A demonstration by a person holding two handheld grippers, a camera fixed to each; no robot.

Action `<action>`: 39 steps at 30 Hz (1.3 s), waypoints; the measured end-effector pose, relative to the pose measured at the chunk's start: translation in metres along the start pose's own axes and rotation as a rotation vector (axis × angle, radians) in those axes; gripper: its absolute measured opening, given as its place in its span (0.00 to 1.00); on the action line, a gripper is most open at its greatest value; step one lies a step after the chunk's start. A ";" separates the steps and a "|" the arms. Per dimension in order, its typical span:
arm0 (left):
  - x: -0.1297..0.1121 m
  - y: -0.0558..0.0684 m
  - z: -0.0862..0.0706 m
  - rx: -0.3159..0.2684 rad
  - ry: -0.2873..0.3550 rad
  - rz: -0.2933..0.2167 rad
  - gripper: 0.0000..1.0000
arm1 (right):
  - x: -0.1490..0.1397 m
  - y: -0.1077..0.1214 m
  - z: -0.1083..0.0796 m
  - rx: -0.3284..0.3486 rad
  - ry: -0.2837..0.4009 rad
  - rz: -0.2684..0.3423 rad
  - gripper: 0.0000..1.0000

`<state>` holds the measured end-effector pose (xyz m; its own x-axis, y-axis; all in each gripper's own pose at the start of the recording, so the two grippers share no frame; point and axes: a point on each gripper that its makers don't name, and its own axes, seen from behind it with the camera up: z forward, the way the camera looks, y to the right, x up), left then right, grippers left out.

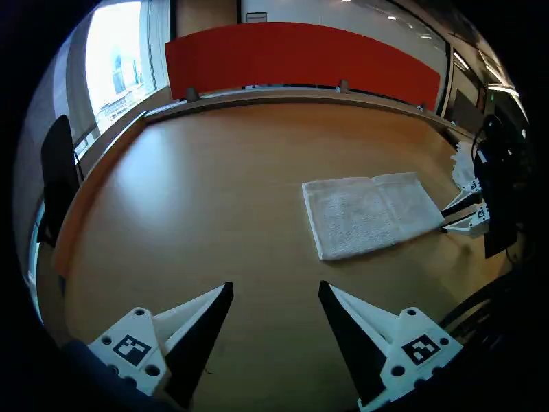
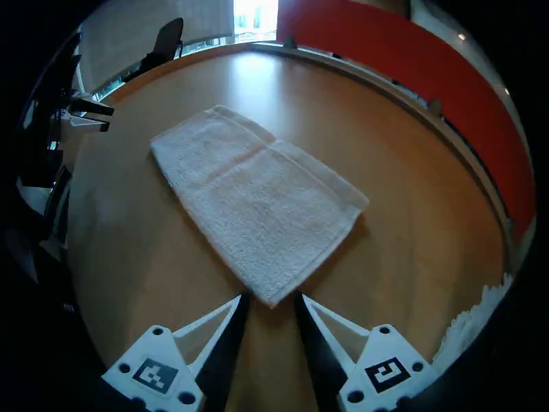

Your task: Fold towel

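- At the far left of the left gripper view, a dark chair (image 1: 58,175) is standing beside the wooden table (image 1: 206,206), and a red partition (image 1: 302,58) is running along the table's far edge.
- Lower down, we are holding the left gripper (image 1: 274,288) over bare wood, its jaws spread wide and gripping nothing.
- Right of centre, the white towel (image 1: 370,214) is lying flat on the table, folded over, well apart from that gripper.
- At the towel's right corner we are holding the right gripper (image 1: 461,213). In the right gripper view its fingers (image 2: 226,336) are sitting slightly apart, flanking the near corner without visibly pinching it.
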<state>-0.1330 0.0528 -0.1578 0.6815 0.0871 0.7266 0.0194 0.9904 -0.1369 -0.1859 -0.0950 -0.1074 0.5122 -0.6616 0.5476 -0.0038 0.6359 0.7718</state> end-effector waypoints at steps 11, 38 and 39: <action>-0.002 -0.002 -0.005 0.009 0.004 -0.003 0.92 | 0.000 -0.002 0.000 0.028 0.010 -0.009 0.13; 0.012 -0.003 -0.015 0.019 0.051 -0.008 0.93 | 0.033 0.010 -0.032 -0.021 0.089 -0.023 0.04; 0.012 -0.003 -0.016 0.020 0.054 -0.007 0.93 | 0.035 0.011 -0.034 -0.023 0.091 -0.024 0.04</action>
<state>-0.1131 0.0489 -0.1589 0.7200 0.0746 0.6900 0.0102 0.9930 -0.1180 -0.1388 -0.0971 -0.0910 0.5881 -0.6386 0.4963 0.0288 0.6298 0.7762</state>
